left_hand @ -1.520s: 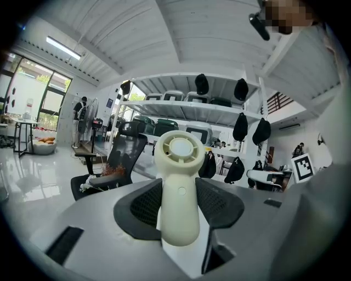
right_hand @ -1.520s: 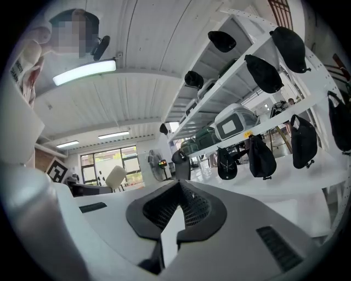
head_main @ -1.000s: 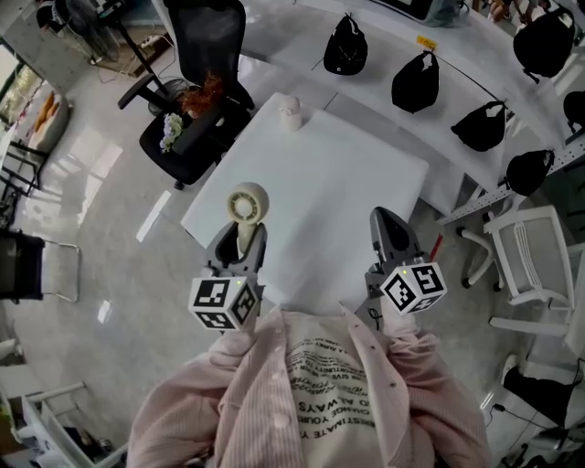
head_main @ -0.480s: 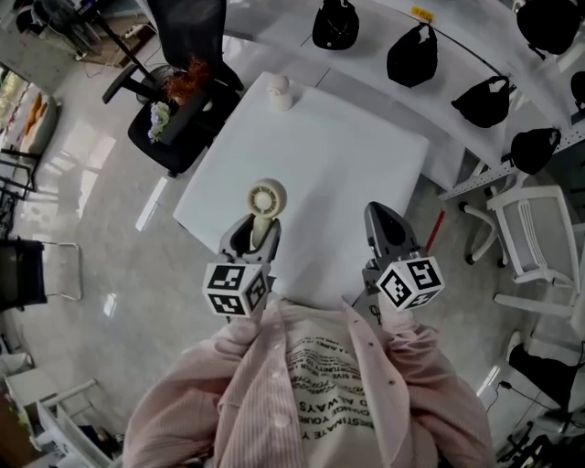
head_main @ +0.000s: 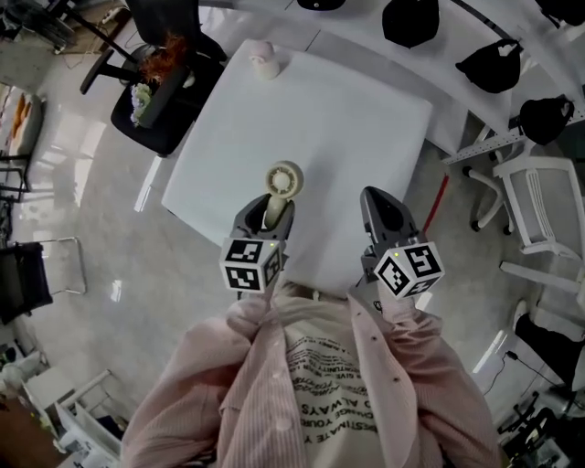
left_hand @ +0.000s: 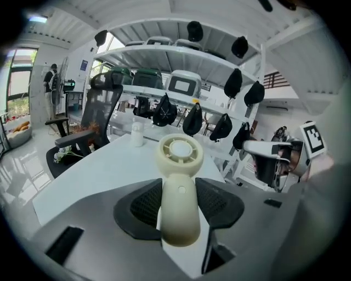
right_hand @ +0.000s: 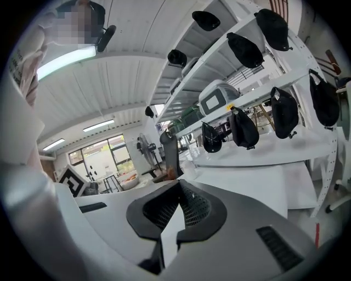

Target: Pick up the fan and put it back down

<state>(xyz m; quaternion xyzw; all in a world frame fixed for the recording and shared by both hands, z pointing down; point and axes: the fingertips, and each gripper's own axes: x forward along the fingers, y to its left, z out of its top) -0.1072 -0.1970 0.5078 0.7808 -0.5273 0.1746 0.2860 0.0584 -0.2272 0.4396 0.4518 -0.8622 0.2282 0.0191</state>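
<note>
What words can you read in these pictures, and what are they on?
"ALWAYS": upside down on the person's cream printed shirt.
"CHANGE YOUR": same shirt, upside down.
"STIMATE Y": same shirt, ends cut off.
Cream plastic handheld fan: nothing readable.
Black-and-white marker cubes: patterns, no words.

Head view: fan (head_main: 284,178) handle end is hidden inside left gripper (head_main: 271,207). Black bags (head_main: 409,18) are cut by top edge. Small item (head_main: 263,58) at far table (head_main: 366,119) corner can't be identified.
</note>
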